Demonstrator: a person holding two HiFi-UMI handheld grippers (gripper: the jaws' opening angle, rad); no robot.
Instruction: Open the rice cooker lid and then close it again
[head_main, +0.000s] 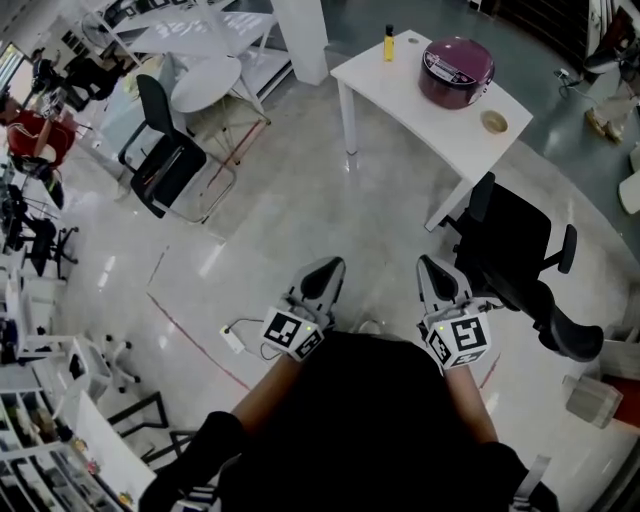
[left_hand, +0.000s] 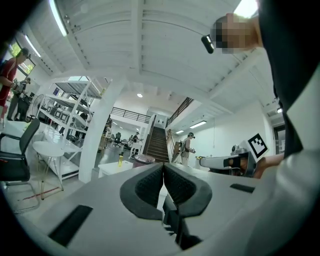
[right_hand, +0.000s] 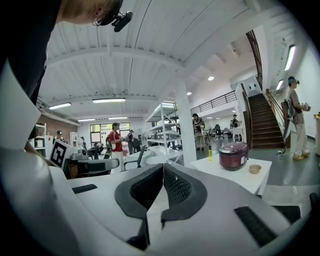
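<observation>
Rice cooker (head_main: 456, 70) well beyond right tool (head_main: 432, 268)

Grey left gripper (head_main: 333, 266), right gripper (head_main: 427, 263); black top (head_main: 370, 420)

One rice cooker (head_main: 456, 72), one bottle (head_main: 389, 43), one bowl (head_main: 494, 122), one square table (head_main: 400, 88), one round table (head_main: 207, 83), two black chairs, near chair (head_main: 515, 245), far chair (head_main: 165, 165), two grippers, left gripper (head_main: 335, 266), right gripper (head_main: 425, 264).

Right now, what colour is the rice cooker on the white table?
The rice cooker is dark maroon-purple, with its lid closed; the head view shows it best.
</observation>
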